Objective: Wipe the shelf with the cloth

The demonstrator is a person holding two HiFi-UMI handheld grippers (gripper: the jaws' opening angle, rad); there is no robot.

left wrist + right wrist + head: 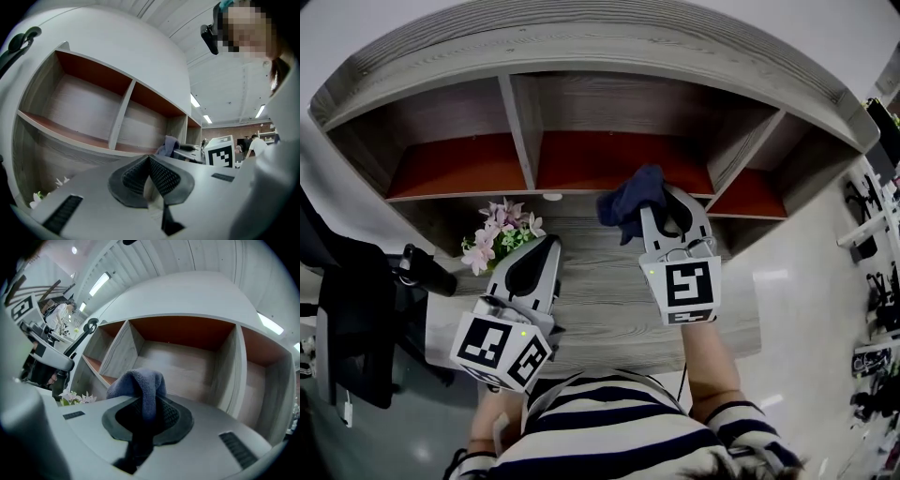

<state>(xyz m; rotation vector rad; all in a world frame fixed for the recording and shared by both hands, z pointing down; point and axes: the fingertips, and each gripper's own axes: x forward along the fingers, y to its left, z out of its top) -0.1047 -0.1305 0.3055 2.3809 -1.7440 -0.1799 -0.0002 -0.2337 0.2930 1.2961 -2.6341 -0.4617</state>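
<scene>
The big wooden shelf (517, 122) stands at the back of a grey desk (609, 300). The right gripper (664, 211) has its fingers shut tight on the blue cloth (628, 202), just in front of the middle box. The left gripper (534, 262) has its fingers closed on nothing. I think wiping comes next: push the cloth inside and rub. Small pink flowers (497, 234) sit nearby.

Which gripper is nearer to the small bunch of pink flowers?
Left. The left gripper is just right of the pink flowers; the right gripper, holding the dark blue cloth, is farther right.
</scene>
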